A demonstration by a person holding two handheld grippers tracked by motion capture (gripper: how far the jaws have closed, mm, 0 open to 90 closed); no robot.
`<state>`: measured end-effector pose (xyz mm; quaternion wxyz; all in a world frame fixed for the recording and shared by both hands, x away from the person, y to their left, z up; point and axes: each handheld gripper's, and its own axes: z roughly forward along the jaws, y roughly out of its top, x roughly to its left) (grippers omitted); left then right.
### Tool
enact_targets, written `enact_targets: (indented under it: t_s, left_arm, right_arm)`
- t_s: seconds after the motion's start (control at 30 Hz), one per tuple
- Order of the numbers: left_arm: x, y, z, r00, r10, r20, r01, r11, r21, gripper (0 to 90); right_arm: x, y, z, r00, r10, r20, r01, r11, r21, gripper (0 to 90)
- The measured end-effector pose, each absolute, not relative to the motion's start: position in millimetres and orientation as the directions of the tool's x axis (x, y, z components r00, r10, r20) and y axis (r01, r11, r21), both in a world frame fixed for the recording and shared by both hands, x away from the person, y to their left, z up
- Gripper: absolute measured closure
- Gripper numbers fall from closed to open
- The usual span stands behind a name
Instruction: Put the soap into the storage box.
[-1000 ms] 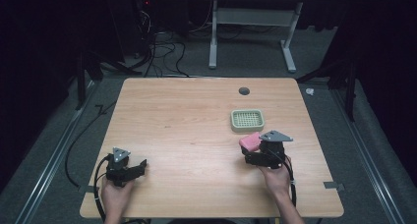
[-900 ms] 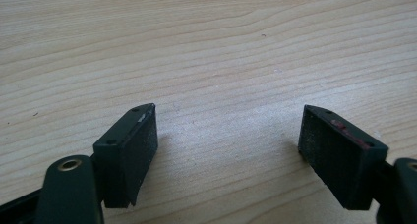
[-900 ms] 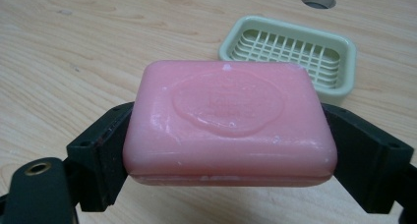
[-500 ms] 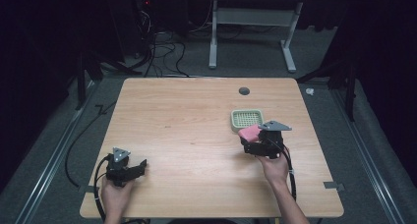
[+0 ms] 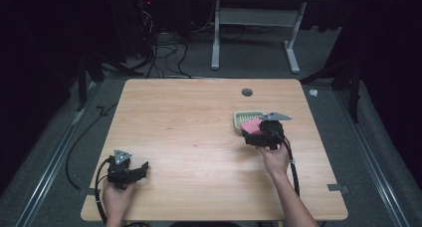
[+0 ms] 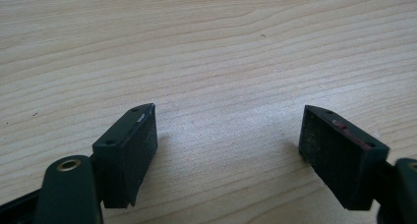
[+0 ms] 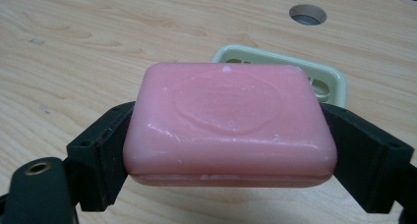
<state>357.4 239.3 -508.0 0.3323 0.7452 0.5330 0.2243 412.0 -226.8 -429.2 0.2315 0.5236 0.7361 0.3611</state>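
Gripping a pink rectangular bar of soap (image 7: pixel 230 123) by its two short ends, the right gripper (image 5: pixel 262 134) has its jaws closed against the bar, which sits level between them with an oval stamp on its upper face. The bar is held above the light wooden table (image 5: pixel 199 137), at the near edge of a pale green slotted plastic soap dish (image 7: pixel 324 81) that lies on the right half of the table; whether the bar touches the dish cannot be told. A round cable hole (image 5: pixel 247 92) lies beyond the dish, toward the far edge. The left gripper (image 5: pixel 130 170) rests low at the near left corner of the table, well apart from the soap, its jaws spread wide with nothing between them but bare wood grain. Each gripper is held by a hand reaching in from the near side.
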Motion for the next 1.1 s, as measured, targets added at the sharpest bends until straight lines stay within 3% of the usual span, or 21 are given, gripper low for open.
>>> enact_targets:
  t_s: [0.53,1.1]
  left_arm:
    - [358,239,-508,0.330,0.944,-0.020,0.642,-0.209,0.737,22.9]
    - [358,239,-508,0.332,0.943,-0.020,0.642,-0.210,0.738,22.8]
  right_arm:
    - [443,-221,-422,-0.323,0.946,0.032,0.623,0.187,0.760,13.6]
    - [483,-223,-451,-0.217,0.973,0.080,0.709,0.100,0.698,13.8]
